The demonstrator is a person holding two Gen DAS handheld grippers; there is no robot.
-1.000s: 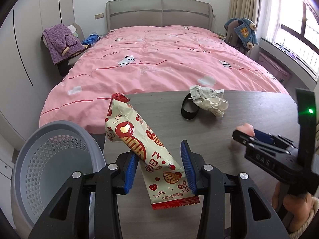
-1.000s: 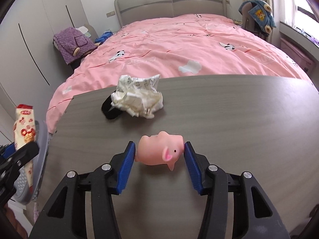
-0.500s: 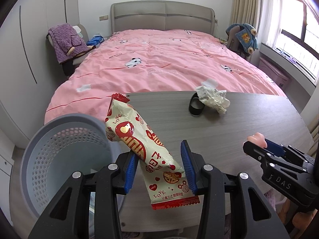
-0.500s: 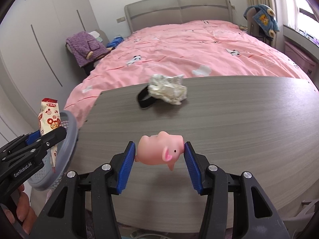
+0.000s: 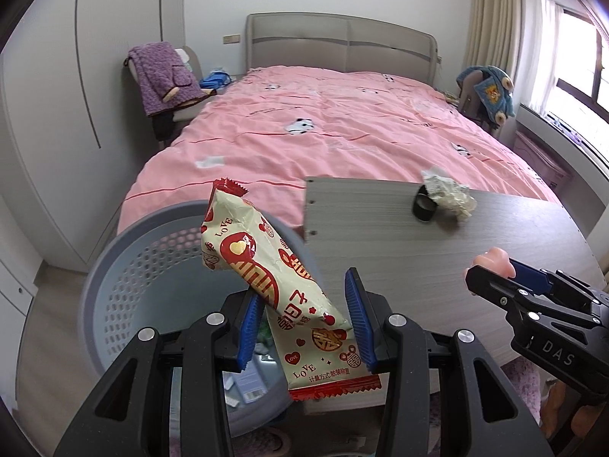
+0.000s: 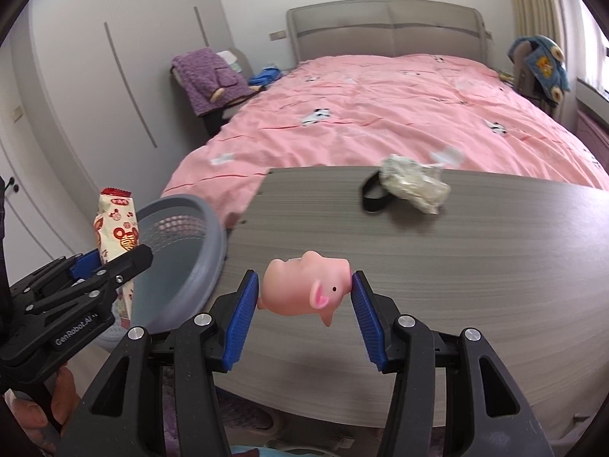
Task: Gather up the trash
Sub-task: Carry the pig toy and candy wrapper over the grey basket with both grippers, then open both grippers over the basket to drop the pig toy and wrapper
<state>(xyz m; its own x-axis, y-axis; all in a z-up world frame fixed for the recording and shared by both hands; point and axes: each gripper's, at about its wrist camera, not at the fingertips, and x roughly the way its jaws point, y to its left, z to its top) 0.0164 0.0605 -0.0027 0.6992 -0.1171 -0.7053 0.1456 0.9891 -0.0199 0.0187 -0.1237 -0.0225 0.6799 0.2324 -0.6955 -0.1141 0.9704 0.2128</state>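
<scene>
My left gripper (image 5: 302, 320) is shut on a cream and red snack wrapper (image 5: 274, 285) and holds it over the rim of the grey mesh trash basket (image 5: 125, 266), left of the table. In the right wrist view the wrapper (image 6: 114, 224) stands above the basket (image 6: 205, 236). My right gripper (image 6: 304, 304) is shut on a pink toy pig (image 6: 304, 285), above the grey wooden table (image 6: 475, 266). A crumpled paper ball (image 6: 415, 186) and a black band (image 6: 371, 194) lie at the table's far edge.
A bed with a pink cover (image 5: 335, 133) stands behind the table. A chair with purple clothing (image 5: 163, 80) stands at the left and white wardrobe doors (image 5: 57, 95) line the left wall. Some litter (image 5: 247, 384) lies in the basket's bottom.
Both grippers have pulled back and left from the table. The wrapper now hangs over the basket. The pig has tilted slightly in the right gripper.
</scene>
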